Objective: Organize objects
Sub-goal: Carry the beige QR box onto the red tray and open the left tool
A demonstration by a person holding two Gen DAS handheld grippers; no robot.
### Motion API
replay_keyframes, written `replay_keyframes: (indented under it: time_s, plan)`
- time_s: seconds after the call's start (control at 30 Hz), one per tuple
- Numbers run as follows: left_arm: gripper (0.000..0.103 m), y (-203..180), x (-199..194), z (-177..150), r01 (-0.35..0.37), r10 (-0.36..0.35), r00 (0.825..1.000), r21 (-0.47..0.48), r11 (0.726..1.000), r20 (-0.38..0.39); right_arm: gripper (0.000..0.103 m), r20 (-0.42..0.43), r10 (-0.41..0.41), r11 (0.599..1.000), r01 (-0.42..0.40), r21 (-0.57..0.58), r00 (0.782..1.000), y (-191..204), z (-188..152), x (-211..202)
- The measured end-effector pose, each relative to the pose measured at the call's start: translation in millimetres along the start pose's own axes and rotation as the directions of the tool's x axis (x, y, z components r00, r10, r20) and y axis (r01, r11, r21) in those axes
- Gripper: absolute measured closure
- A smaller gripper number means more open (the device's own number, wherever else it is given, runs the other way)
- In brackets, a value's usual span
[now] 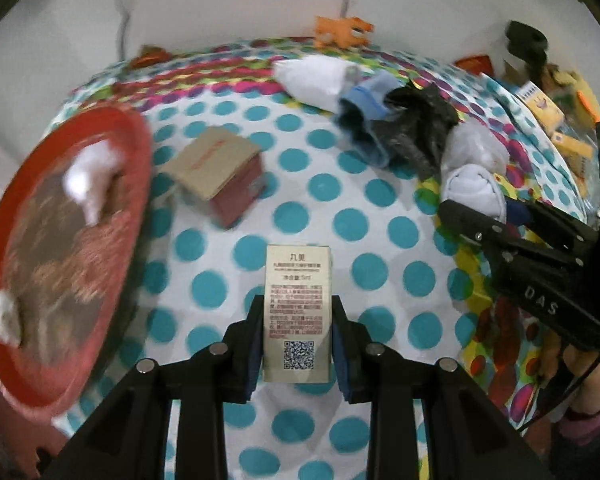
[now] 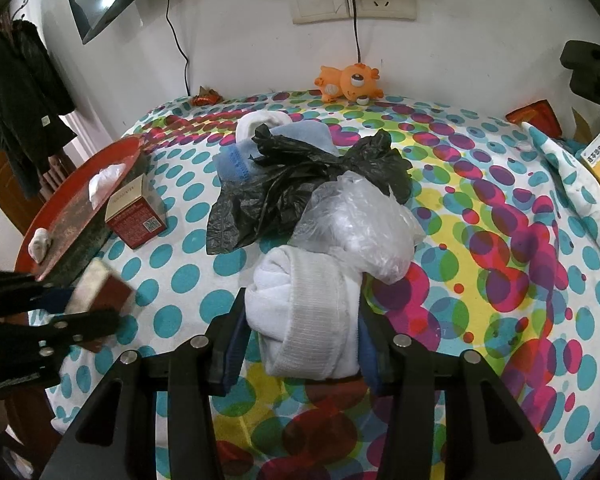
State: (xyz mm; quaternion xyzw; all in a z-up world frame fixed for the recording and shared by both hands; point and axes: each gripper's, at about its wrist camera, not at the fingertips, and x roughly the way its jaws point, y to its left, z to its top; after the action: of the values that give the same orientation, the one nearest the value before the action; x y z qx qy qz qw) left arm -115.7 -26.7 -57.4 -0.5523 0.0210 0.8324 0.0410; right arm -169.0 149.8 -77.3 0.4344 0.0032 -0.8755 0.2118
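Two grasps held — left hand-held gripper point(image 1: 296, 344) clamps cream box point(image 1: 298, 312), right hand-held gripper point(image 2: 300, 344) clamps rolled white sock point(image 2: 308, 316); next, likely carry toward red tray point(image 1: 136, 148) at 9 o'clock.

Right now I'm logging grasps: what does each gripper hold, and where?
Left gripper: small beige box, jaws on its long sides. Right gripper: rolled white sock, squeezed across its sides.

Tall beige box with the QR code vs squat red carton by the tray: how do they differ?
The tall beige box is slim, pale, printed with text and a QR code; the squat red carton is cube-like, red-sided with a tan top. The beige box is clamped in the left gripper; the red carton lies free on the dotted cloth beside the red tray. Both are small cardboard packages.
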Motion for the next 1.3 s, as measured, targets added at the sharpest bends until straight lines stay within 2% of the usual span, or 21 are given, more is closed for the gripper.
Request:
replay_keyframes:
  time_s: [0.1,0.2,0.33,0.47,0.8,1.3]
  plan:
    - [0.073,8,-15,-9,-0.034,0.034,0.999,-0.033,0.999,0.027,0.058,-0.001,-0.005,1.0,0.005,-0.004,1.0,1,0,0]
    - [0.073,17,-27,-12,-0.118,0.12,0.992,-0.036,0.992,0.049,0.058,-0.002,-0.013,1.0,0.013,-0.01,1.0,2,0,1]
    - [0.073,37,-39,-14,-0.134,0.14,0.988,-0.095,0.986,0.063,0.058,-0.004,-0.028,0.999,0.028,-0.023,1.0,4,0,1]
    - [0.073,64,-49,-20,-0.189,0.203,0.976,-0.158,0.969,0.083,0.058,-0.005,-0.038,0.999,0.038,-0.031,0.999,6,0,1]
    - [0.073,122,-57,-30,-0.193,0.223,0.972,-0.288,0.938,0.075,0.058,-0.012,-0.082,0.994,0.081,-0.068,0.997,13,0,3]
    - [0.073,201,-38,-47,-0.229,0.251,0.968,-0.43,0.873,-0.005,0.058,-0.013,-0.089,0.993,0.088,-0.076,0.996,14,0,4]
